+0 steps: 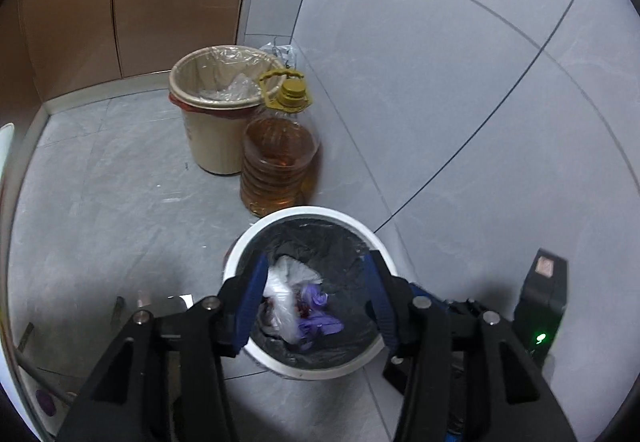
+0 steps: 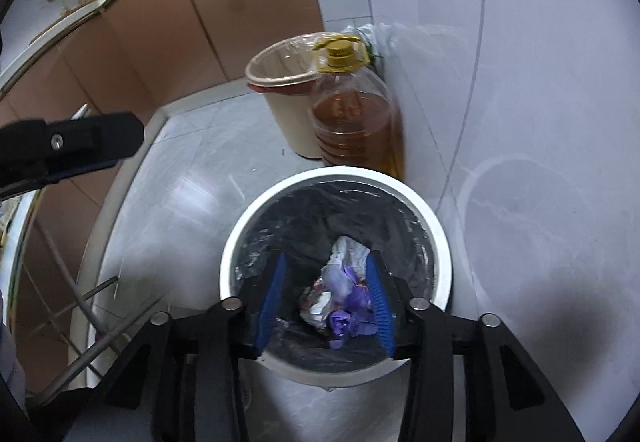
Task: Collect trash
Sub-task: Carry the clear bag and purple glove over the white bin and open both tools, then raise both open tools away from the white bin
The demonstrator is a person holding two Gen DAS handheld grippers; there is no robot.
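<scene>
Below the left gripper, seen from its own camera, stands a white bin lined with a black bag, and the two blue-padded fingers hang partly apart above its mouth with nothing between them. Framed in that gap, down in the bin, lies the trash: crumpled white plastic and something purple (possibly gloves, though that is hard to tell). Beyond the fingertips, farther along the grey tiled floor, a jug of amber oil with a yellow cap stands just beside a beige bin with a clear liner, both close to the brown cabinet fronts. Off to the gripper's right a black device with a green light shows, part of the other tool as far as can be told. From the right wrist camera, the right gripper also hangs over the same white bin, its blue fingers moderately parted and empty, the trash lying in the bag below and between them. Ahead stand the oil jug and the beige bin, touching or nearly so. To this gripper's left, a black finger of the left gripper juts into view.
</scene>
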